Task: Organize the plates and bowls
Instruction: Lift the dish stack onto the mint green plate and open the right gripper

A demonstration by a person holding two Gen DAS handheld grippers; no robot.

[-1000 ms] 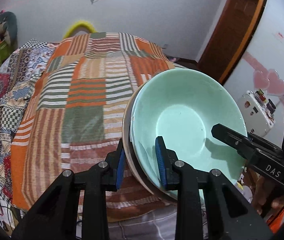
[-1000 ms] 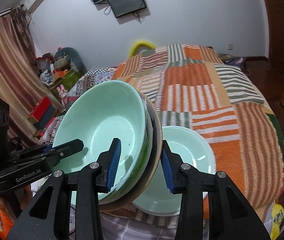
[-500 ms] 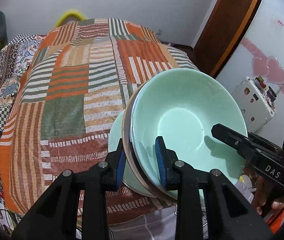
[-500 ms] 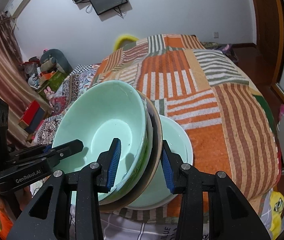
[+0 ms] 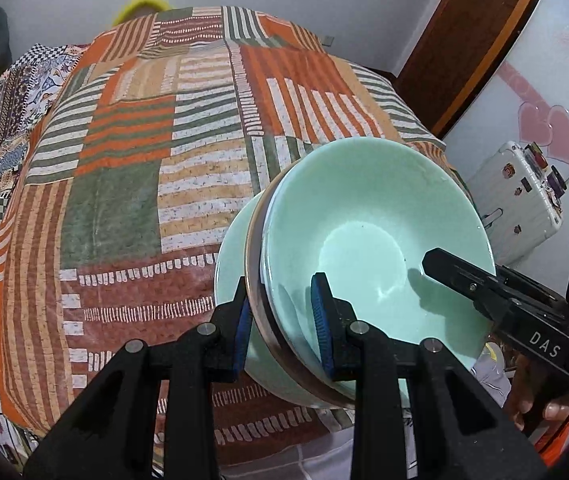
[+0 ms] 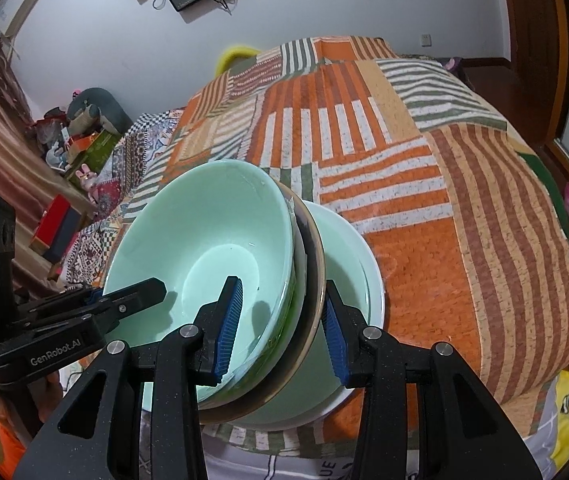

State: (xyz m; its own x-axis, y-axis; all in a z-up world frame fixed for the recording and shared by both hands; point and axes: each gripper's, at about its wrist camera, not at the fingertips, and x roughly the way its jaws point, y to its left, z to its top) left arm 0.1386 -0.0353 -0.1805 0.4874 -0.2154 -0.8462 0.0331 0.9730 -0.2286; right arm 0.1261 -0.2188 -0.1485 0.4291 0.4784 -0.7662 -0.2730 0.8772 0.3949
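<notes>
Nesting inside a brown-rimmed plate (image 5: 254,280), the pale green glazed bowl (image 5: 364,248) hangs just above a second pale green bowl (image 6: 358,256) lying on the bed's striped orange patchwork quilt (image 5: 132,184). The left tongs (image 5: 282,322) clamp the rims of the bowl and plate together on one side, and the right tongs (image 6: 280,324) pinch the same stack on the opposite side. A white suitcase (image 5: 512,200) stands beside the bed.

Black left claw (image 5: 282,316), blue ribbed pads (image 5: 321,320), silver screws.
</notes>
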